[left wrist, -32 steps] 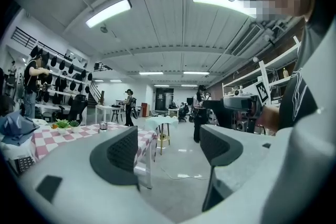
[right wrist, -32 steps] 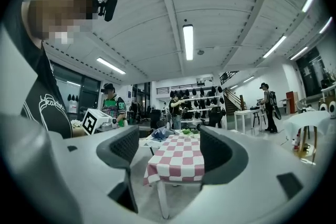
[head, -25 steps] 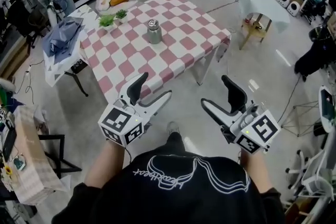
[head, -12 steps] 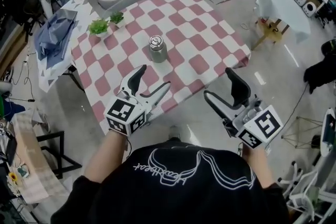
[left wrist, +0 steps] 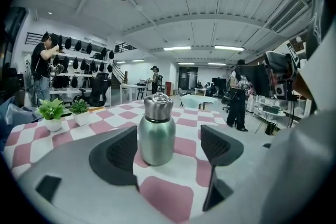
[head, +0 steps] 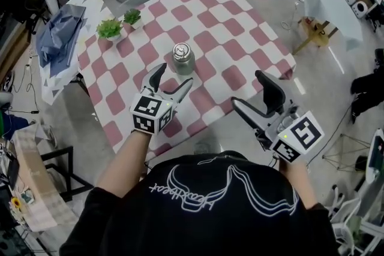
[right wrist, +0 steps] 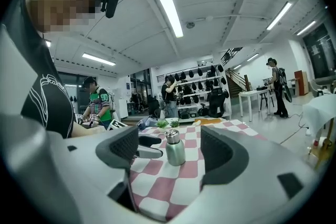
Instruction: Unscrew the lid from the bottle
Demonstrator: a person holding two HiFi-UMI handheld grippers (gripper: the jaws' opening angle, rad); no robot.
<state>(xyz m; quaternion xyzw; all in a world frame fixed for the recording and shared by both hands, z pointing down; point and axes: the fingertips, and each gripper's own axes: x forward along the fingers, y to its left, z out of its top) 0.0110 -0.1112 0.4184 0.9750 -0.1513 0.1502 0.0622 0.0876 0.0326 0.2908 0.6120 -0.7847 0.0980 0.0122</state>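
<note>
Left gripper [head: 174, 76]: jaws are standing wide apart and gripping nothing; it is hovering over the near part of the table and pointing at the bottle.
Right gripper [head: 249, 93]: jaws are likewise gaping and empty; it is hanging off the table's near edge, farther from the bottle than the left one.
Small silver-green metal bottle [head: 183, 60]: it is standing upright near the middle of the table, just ahead of the left jaws and framed between them in the left gripper view, with neither jaw touching it.
Brushed steel screw lid [left wrist: 158, 105]: it is sitting fully on the bottle's neck.
Table with a pink-and-white checked cloth [head: 240, 45]: it is carrying the bottle.
Two small potted green plants [head: 110, 28]: they are standing well apart from the bottle, near the far left corner.
Step in hand: judged to be the reach, with no grasp made yet.
Next move: it is calling for one gripper to close on the bottle's body and steady it, and the other to come down on the lid for turning.
</note>
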